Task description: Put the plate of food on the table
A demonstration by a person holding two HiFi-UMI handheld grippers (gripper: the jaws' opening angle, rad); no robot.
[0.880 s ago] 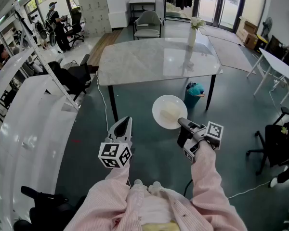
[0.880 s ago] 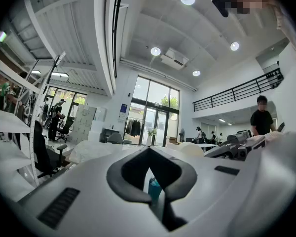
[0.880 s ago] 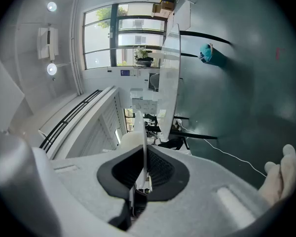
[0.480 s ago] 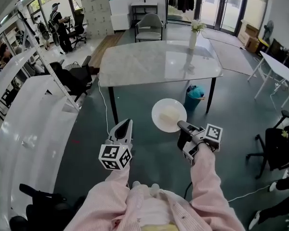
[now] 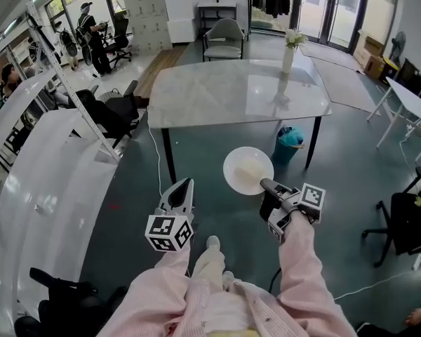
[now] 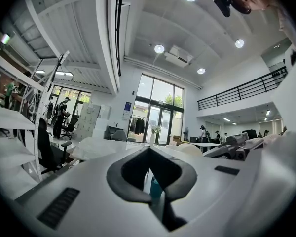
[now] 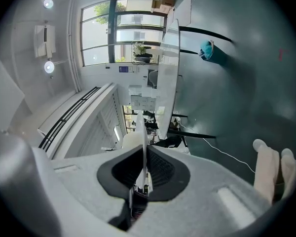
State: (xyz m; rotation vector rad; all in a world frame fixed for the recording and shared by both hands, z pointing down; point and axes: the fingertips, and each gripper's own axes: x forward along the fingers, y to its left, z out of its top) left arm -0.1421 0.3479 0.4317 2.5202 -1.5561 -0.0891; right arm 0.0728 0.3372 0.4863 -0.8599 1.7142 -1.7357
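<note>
Shoe (image 5: 212, 244) pokes out forward beneath me, so I judge that I am walking, and each footfall can jolt what I carry; my left gripper (image 5: 184, 185) hangs in front of me with its jaws drawn together on nothing, so it offers no support if things tip. My right gripper (image 5: 264, 184) is clamped on the near rim of the plate (image 5: 248, 170), and the right gripper view shows that rim standing edge-on between the pads; the whole dish juts out past the jaws, held at one spot only, over the floor and short of the table (image 5: 196, 93). That thin bite is my main worry; a twist of my wrist could let the rim pivot or slip, and the pale food (image 5: 245, 167) could slide off. Further on, a white cable (image 5: 155, 156) trails over the floor by the left table leg, and a teal bin (image 5: 289, 140) stands by the right leg; either could catch my foot. At the table itself, I could knock the plate's far rim against the near edge if I bring it in too low; the top looks glossy, so a plate let go at a tilt may skid; the vase (image 5: 288, 53) stands near the far edge, well apart from where I would set down.
</note>
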